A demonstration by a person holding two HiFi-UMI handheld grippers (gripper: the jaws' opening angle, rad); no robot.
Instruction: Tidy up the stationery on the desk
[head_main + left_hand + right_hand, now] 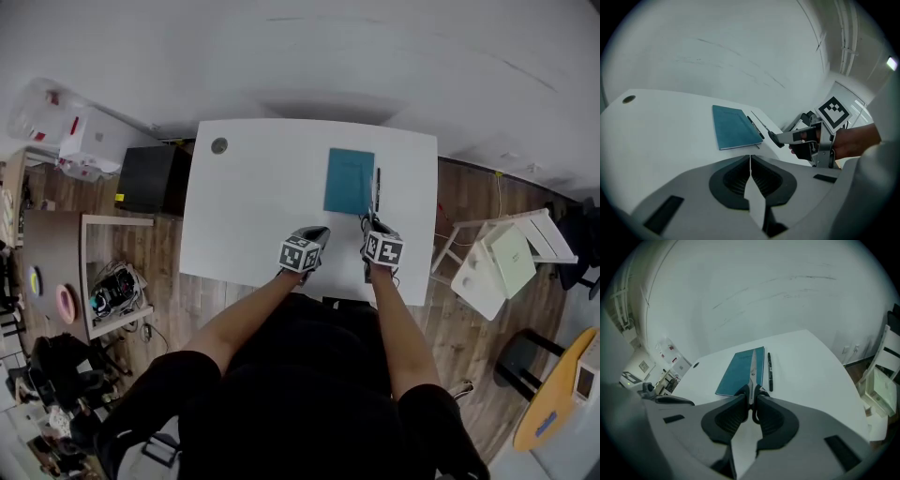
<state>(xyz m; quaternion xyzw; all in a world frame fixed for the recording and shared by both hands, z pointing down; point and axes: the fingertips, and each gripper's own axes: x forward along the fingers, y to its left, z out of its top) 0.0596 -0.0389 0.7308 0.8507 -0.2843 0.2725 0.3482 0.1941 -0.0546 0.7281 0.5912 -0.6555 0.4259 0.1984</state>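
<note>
A teal notebook [349, 180] lies flat on the white desk [253, 216], towards the far right. A black pen [377, 190] rests on the desk along the notebook's right edge. My right gripper [752, 392] is shut on the black handles of a pair of scissors [753, 369], whose blades point forward over the notebook [740, 371], beside the pen [769, 372]. My left gripper [750, 158] is shut with nothing in it, near the desk's front edge, left of the right gripper [806, 138]. In the left gripper view the notebook [733, 126] lies ahead.
A round cable hole [218, 145] sits at the desk's far left corner. A white folding chair [497, 258] stands right of the desk. A black cabinet [150, 178] and a wooden shelf [112, 272] stand on the left.
</note>
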